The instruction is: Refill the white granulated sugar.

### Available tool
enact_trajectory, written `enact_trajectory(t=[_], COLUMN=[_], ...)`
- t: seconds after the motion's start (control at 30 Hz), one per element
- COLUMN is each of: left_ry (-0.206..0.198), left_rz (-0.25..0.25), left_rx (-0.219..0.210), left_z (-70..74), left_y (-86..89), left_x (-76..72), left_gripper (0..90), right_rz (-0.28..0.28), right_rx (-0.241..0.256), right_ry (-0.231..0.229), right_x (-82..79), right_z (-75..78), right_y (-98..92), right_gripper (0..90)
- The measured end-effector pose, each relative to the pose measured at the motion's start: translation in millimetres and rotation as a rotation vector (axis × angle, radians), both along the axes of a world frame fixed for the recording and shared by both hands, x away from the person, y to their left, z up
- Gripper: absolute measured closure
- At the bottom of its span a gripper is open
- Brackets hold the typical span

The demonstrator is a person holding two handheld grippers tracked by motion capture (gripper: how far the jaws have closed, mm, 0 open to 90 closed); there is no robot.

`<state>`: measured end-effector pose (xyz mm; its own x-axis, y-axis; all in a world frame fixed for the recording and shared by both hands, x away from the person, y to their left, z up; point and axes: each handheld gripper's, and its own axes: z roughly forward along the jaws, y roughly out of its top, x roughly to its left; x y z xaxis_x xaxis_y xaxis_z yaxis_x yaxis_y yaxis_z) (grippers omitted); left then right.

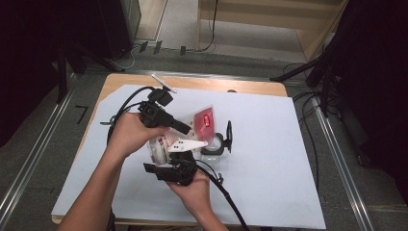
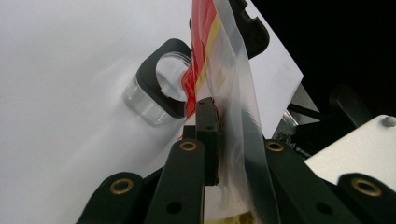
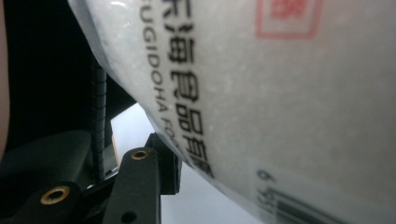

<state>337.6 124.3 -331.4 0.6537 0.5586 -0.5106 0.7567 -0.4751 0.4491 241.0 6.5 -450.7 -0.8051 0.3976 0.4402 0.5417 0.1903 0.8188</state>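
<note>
A clear bag of white granules (image 1: 160, 144) with a red label hangs tilted between both grippers above the white sheet. My left gripper (image 1: 186, 128) is shut on the bag's flat top edge (image 2: 233, 70), which carries red and yellow print. My right gripper (image 1: 179, 153) comes up from below. The bag's printed belly (image 3: 280, 93) lies against its ribbed finger (image 3: 98, 121), and the other finger is hidden behind the bag. Just right of the bag, a clear jar (image 1: 213, 146) with a black rim (image 2: 156, 93) stands on the sheet. Its hinged black lid (image 1: 229, 136) is flipped up.
A white sheet (image 1: 269, 144) covers most of the wooden table (image 1: 192, 83). Black cables trail from both grippers across the sheet's left and lower middle. Dark stands and cables sit on the floor around the table.
</note>
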Motion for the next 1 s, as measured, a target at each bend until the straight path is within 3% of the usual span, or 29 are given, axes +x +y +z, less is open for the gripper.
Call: enact_trajectory(t=[0.27, 0.47, 0.67, 1.0], left_ry=[-0.035, -0.056, -0.073, -0.076], left_rz=[-0.005, -0.008, -0.002, 0.005], left_rx=[-0.02, -0.047, -0.02, -0.013], left_z=[3.3, 3.9, 2.7, 2.5], left_y=[-2.3, -4.6, -4.8, -2.2], left_x=[-3.4, -5.9, -5.5, -6.6], left_gripper=[83.3, 75.4, 85.5, 86.1], right_rz=[-0.006, -0.006, -0.01, 0.01], right_rx=[0.049, 0.081, 0.033, 0.007], right_ry=[0.019, 0.028, -0.002, -0.015], right_x=[0.5, 2.4, 1.4, 0.2], right_z=[3.5, 4.9, 3.8, 3.9], right_y=[-1.5, -5.4, -5.8, -1.3], right_gripper=[63.2, 63.2, 62.2, 57.1])
